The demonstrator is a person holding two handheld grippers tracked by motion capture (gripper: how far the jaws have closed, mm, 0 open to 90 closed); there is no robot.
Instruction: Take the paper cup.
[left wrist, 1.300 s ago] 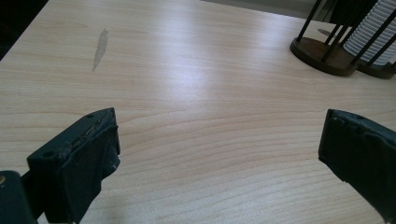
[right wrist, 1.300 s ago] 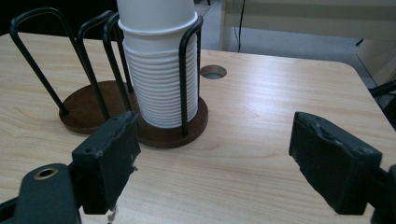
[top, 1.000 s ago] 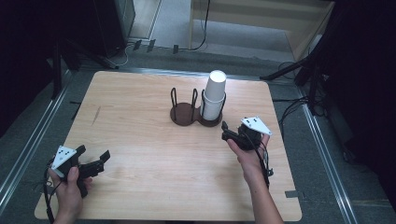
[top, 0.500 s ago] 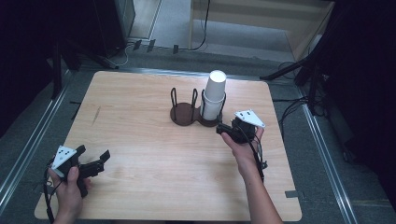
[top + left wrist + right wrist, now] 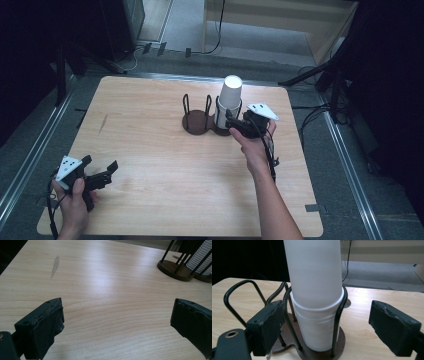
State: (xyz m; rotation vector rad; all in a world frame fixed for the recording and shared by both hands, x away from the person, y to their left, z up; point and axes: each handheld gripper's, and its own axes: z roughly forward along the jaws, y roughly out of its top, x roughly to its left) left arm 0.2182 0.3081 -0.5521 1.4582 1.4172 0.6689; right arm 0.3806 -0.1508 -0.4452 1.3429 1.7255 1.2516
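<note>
A: High view. The stack of white foam cups (image 5: 231, 100) stands upright in the right ring of the dark brown two-ring wire cup holder (image 5: 202, 119), at the far middle of the pale wooden table (image 5: 165, 175). The right gripper (image 5: 231, 121) sits just right of the stack, at its lower part, and the left gripper (image 5: 102, 171) rests at the near left corner, well apart from the holder.

B: Jaw state?

A: Left gripper view: left gripper (image 5: 115, 322) released, jaws wide with only bare table (image 5: 107, 285) between them; holder (image 5: 175, 268) and cups (image 5: 201, 258) at far right. Right gripper view: right gripper (image 5: 324, 327) released, jaws have just been opening. The cup stack (image 5: 315, 297) and the wire holder (image 5: 339, 315) stand between them, just beyond the pads; no pad presses on either.
</note>
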